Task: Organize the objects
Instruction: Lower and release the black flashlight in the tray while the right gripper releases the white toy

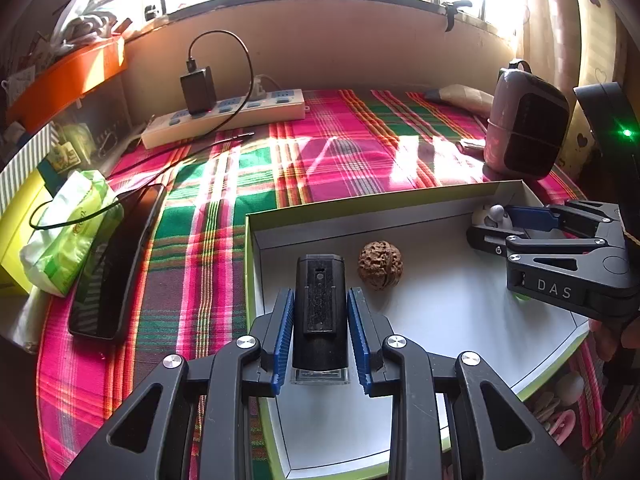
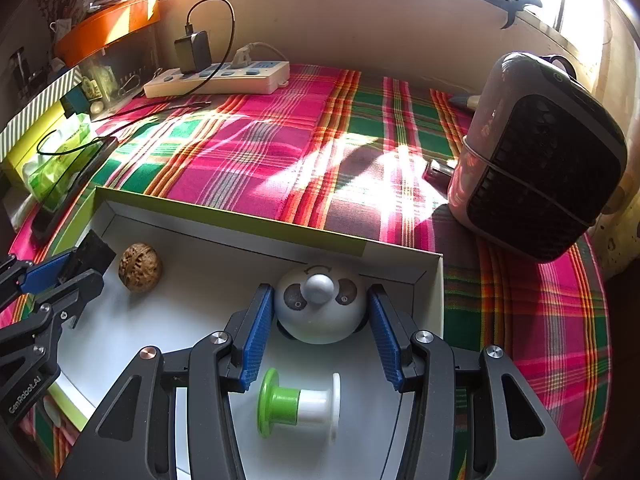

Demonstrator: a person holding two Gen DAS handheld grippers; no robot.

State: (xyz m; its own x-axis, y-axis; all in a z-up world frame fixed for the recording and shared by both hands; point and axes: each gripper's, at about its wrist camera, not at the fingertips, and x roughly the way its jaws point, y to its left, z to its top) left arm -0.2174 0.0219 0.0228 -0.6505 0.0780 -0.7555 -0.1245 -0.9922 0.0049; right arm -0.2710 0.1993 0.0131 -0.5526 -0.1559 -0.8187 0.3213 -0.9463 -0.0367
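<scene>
The left tool [image 1: 320, 320] brackets the black device [image 1: 319, 312], pads spread slightly clear; the right tool [image 2: 320, 332] likewise straddles the panda toy [image 2: 320, 304]. Both lie inside the white tray [image 1: 460, 320], apparently gathered there beside the walnut [image 1: 379, 265] and spool [image 2: 298, 402].

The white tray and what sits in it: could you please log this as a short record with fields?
tray: white tray, green-edged, on plaid cloth
left hand-held gripper: fingers either side of black device, slight gaps visible
right hand-held gripper: fingers flanking panda-face ball, in tray's far right corner
loose in tray: walnut; green-and-white spool
outside tray: power strip, phone, small fan
</scene>
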